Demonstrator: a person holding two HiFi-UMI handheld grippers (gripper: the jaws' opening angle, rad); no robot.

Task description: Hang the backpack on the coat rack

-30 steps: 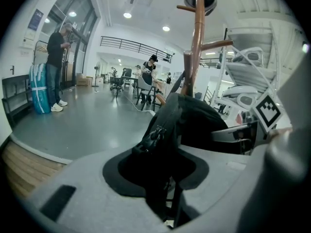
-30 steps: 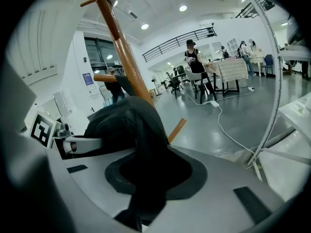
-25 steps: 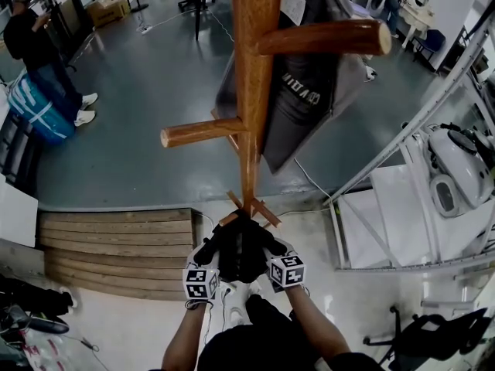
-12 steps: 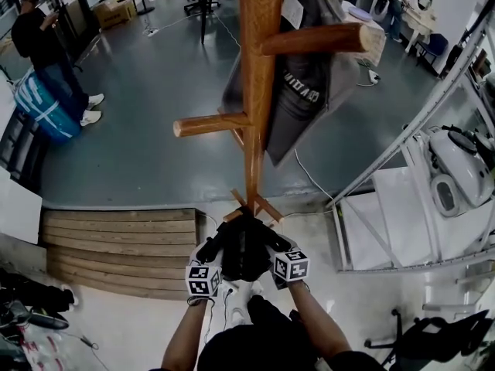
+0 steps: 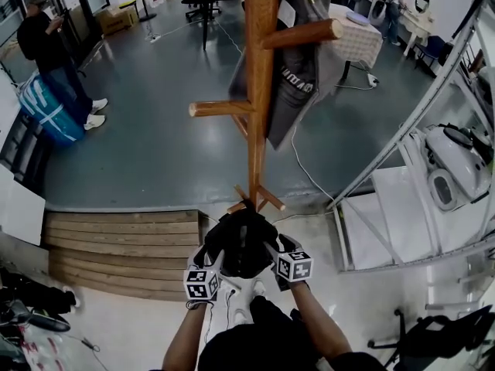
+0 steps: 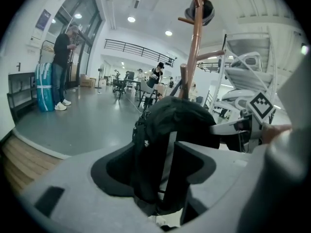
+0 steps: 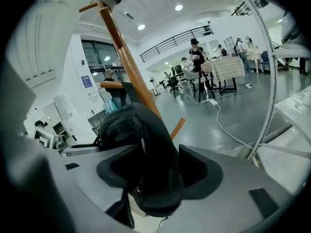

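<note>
The black backpack [image 5: 241, 242] hangs between my two grippers, just in front of the foot of the wooden coat rack [image 5: 259, 114]. My left gripper [image 5: 217, 251] has a strap of the backpack [image 6: 170, 125] between its jaws, and the fabric fills the gap. My right gripper [image 5: 271, 247] has a fold of the backpack [image 7: 136, 140] between its jaws, with the rest drooping below. The jaws of both grippers are opening, and the pads still touch the fabric. A grey bag [image 5: 298, 76] hangs on an upper peg, while a lower left peg [image 5: 216, 108] is bare.
A wooden step [image 5: 124, 246] lies to my left. A white metal frame [image 5: 402, 145] and a white appliance [image 5: 456, 168] stand to the right. A cable [image 5: 309, 176] trails across the grey floor. A person [image 5: 50, 52] stands far left beside a blue suitcase [image 5: 42, 107].
The backpack has bunched up higher and bulkier between the grippers. The left gripper has shifted a little. The rack looks smaller and farther off as the head view pulled back.
</note>
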